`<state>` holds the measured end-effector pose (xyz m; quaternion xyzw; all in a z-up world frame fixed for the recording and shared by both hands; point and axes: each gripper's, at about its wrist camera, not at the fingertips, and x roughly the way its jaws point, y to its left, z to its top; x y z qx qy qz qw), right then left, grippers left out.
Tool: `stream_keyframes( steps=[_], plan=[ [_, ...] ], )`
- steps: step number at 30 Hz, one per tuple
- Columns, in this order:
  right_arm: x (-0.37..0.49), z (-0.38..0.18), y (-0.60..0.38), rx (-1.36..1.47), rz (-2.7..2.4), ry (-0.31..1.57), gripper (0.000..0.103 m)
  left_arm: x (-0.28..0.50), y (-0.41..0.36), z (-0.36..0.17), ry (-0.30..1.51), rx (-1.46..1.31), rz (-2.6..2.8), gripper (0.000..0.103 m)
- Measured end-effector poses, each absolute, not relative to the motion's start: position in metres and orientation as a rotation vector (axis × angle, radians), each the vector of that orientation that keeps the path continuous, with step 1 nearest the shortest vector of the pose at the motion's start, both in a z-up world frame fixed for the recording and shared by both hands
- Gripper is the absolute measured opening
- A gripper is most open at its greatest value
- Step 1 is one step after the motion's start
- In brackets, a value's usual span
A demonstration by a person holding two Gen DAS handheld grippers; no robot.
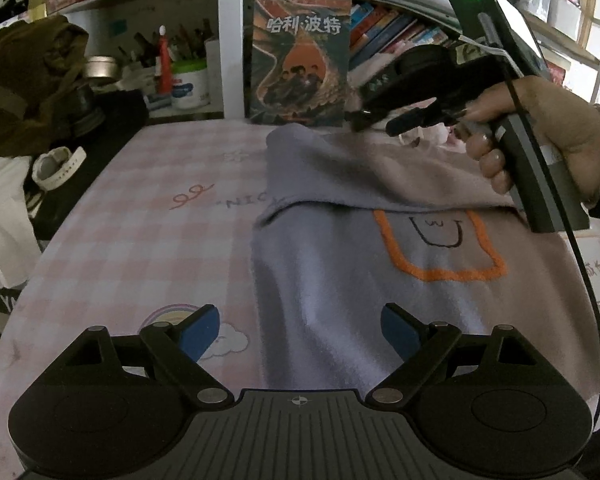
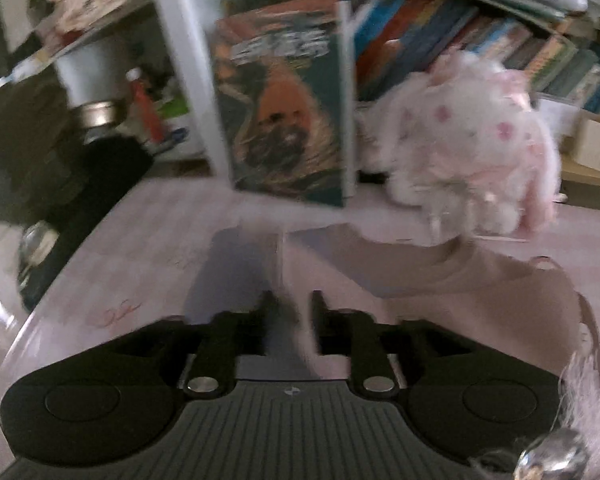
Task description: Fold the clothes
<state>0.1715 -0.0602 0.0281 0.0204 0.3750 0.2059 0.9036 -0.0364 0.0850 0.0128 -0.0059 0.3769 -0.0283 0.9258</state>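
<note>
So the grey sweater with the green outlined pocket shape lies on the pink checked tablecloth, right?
Not quite: the outline stitched on the grey sweater is orange, not green, as the left wrist view shows. It does lie on the pink checked tablecloth.

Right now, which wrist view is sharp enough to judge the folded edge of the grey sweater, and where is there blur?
Left wrist view: sharp; the grey sweater with the orange outline and its folded edge read clearly, only the right gripper is smeared. Right wrist view: motion-blurred throughout, the upright book and pink-spotted plush toy soft. Both views are dim, with fisheye bending.
</note>
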Motion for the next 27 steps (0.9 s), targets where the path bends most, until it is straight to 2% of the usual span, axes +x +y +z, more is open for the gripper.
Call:
stream_keyframes(
  steps=[1,7,27],
  plan=[
    [0.167,0.029,-0.059,0.041,0.452,0.769,0.044,-0.036,0.085,0.013,0.772,-0.014,-0.061,0.09],
    [0.142,0.042,-0.07,0.052,0.549,0.76,0.052,-0.03,0.083,0.014,0.768,-0.047,-0.08,0.09],
    [-0.01,0.014,-0.236,0.02,0.149,0.826,0.053,-0.021,0.053,0.008,0.793,-0.206,-0.122,0.09]
  ],
)
